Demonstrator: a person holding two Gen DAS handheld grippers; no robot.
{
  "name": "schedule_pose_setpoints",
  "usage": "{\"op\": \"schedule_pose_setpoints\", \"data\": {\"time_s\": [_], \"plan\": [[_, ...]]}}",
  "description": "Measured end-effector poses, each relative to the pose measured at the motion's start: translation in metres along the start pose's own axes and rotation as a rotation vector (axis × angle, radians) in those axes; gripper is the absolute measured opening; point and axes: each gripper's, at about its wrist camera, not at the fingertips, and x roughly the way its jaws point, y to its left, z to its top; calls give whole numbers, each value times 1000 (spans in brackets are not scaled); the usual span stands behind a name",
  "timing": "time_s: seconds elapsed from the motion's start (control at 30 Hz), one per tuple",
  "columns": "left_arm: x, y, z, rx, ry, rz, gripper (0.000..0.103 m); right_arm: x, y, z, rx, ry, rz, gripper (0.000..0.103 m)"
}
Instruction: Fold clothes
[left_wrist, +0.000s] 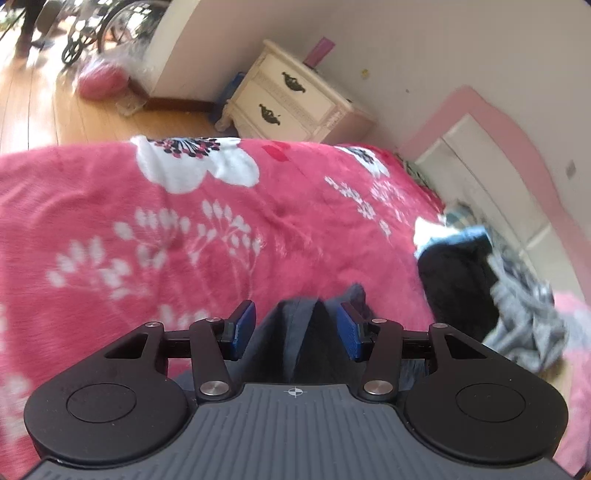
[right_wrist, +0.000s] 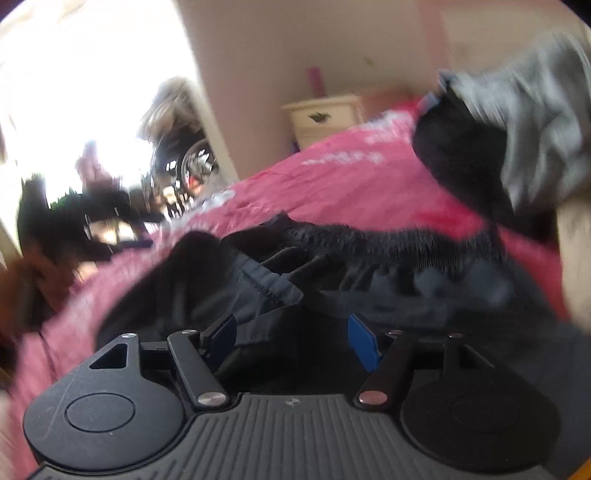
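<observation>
A dark garment (left_wrist: 295, 343) with a fuzzy black edge (right_wrist: 388, 240) lies on the pink flowered blanket (left_wrist: 147, 221). In the left wrist view my left gripper (left_wrist: 297, 328) is open, its blue pads (left_wrist: 244, 326) either side of a raised fold of this garment. In the right wrist view, which is blurred, my right gripper (right_wrist: 291, 338) is open just above the same dark garment (right_wrist: 258, 284), with a stitched hem and strap lying ahead of its pads (right_wrist: 364, 345).
A pile of black clothes (left_wrist: 458, 277) and grey clothes (left_wrist: 524, 321) sits by the pink headboard (left_wrist: 480, 122); the right wrist view shows the pile (right_wrist: 517, 122) too. A cream nightstand (left_wrist: 295, 96) stands beyond the bed. A wheelchair (left_wrist: 99, 26) and a pink bundle (left_wrist: 99, 79) are on the wooden floor.
</observation>
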Motion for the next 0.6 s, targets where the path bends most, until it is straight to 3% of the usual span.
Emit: {"op": "schedule_pose_setpoints", "data": {"time_s": [0.1, 0.27, 0.43, 0.47, 0.5, 0.57, 0.6], "plan": [[-18, 1, -14, 102, 19, 55, 53, -3, 34, 1, -199, -36, 4, 70], [-27, 7, -39, 246, 31, 173, 53, 21, 85, -2, -528, 14, 57, 69], [-25, 10, -55, 367, 43, 255, 58, 58, 103, -3, -627, 114, 108, 67], [-23, 9, -57, 393, 49, 268, 58, 67, 104, -5, -637, 149, 104, 52], [-22, 9, -59, 407, 48, 275, 58, 75, 104, -6, -647, 186, 84, 23], [-20, 9, -61, 421, 46, 286, 58, 85, 101, -7, -648, 233, 30, 2], [-19, 10, -61, 422, 46, 290, 59, 82, 95, -3, -599, 208, 20, 2]]}}
